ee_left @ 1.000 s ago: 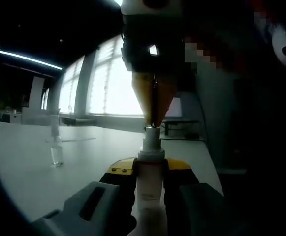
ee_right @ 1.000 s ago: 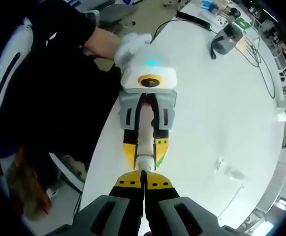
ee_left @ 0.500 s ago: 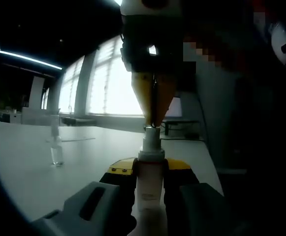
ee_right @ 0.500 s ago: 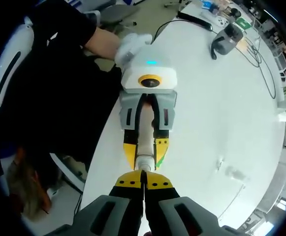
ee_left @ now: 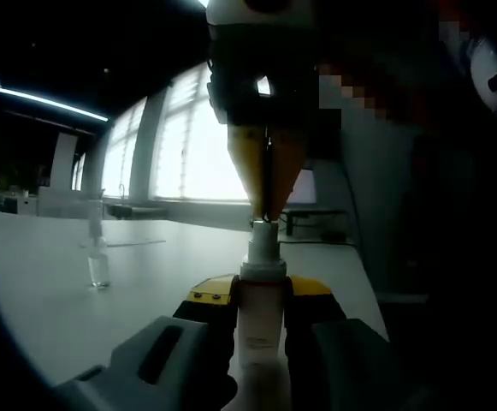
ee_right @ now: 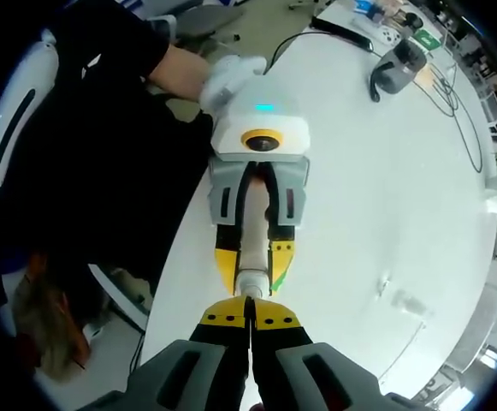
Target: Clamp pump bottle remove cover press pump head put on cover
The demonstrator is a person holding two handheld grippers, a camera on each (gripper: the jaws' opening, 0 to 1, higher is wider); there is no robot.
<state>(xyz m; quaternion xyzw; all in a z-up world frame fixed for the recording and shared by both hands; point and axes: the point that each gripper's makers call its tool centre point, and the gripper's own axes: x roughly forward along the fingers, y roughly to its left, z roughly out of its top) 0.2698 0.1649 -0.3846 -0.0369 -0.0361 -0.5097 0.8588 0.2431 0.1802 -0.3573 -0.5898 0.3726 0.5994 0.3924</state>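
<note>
Upright between the yellow-tipped jaws of the left gripper (ee_left: 261,310) stands the slim white pump bottle (ee_left: 260,318), clamped at its body over the white table (ee_left: 51,308); its narrow pump head (ee_left: 263,243) rises bare above the jaws; in the left gripper view the right gripper (ee_left: 266,210) comes down from above, its two yellow jaws pressed together into a point that touches the top of the pump head; seen from the right gripper view, the right gripper (ee_right: 250,324) has its jaws closed flat against each other with nothing between them, their tips right at the pump head (ee_right: 250,281), and beyond them the left gripper (ee_right: 250,257) holds the bottle (ee_right: 252,231) near the table's (ee_right: 385,197) edge, a white-gloved hand (ee_right: 231,73) behind it; well apart on the table, to the left in the left gripper view, stands the small clear plastic cover (ee_left: 99,272); in the right gripper view it (ee_right: 409,301) shows only as a faint glint; a dark cable (ee_right: 453,111) lies farther across the table.
</note>
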